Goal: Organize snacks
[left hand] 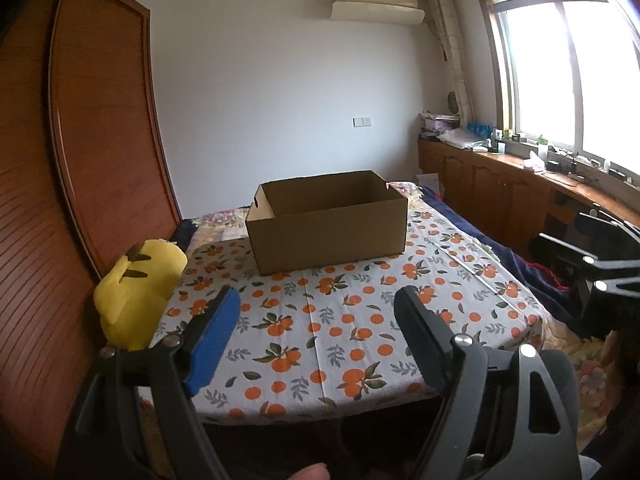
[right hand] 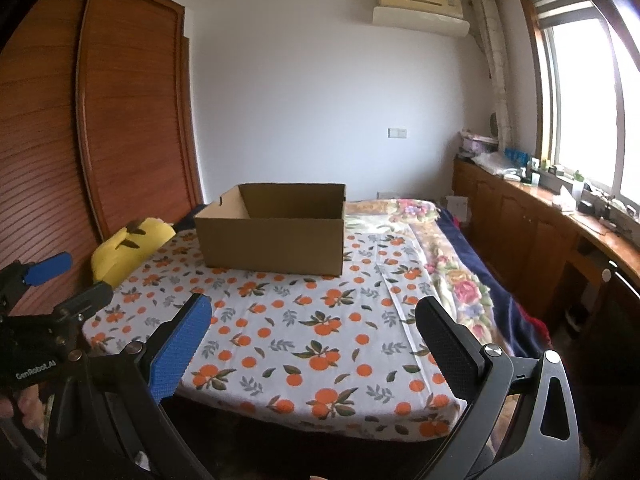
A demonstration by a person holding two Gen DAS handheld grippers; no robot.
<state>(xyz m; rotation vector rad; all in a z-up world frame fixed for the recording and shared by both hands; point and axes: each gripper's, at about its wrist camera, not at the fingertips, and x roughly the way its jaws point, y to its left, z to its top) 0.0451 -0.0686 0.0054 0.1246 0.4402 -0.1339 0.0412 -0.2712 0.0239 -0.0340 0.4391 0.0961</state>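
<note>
A: Both tools are held back from the bed. The left gripper (left hand: pixel 316 320) has its 2 jaws spread wide with nothing between them, and the right gripper (right hand: pixel 312 322) is just as wide apart and just as empty.

B: And the snacks?

A: None show in either view. The cardboard box (left hand: pixel 326 236) sits straight ahead of both grippers, beyond the fingertips, on the orange-print cloth (left hand: pixel 348 332). Its top is open, but the near wall hides the bottom, so whether snacks lie inside cannot be told.

B: So which stage is it?

A: The scene fits 2: snacks packed low in the box, or snacks somewhere out of view. The pictures do not settle it.

B: What would good handling need?

A: Any reach toward the box should come over its near wall, jaws kept spread, without shoving the light cardboard along the cloth. The yellow plush toy (left hand: pixel 138 296), ahead and left of the left gripper, is best kept clear of.

B: Any writing?

A: "GenRobot.AI" in white on the left gripper's body, seen from the right wrist. The box shows no readable print.
</note>
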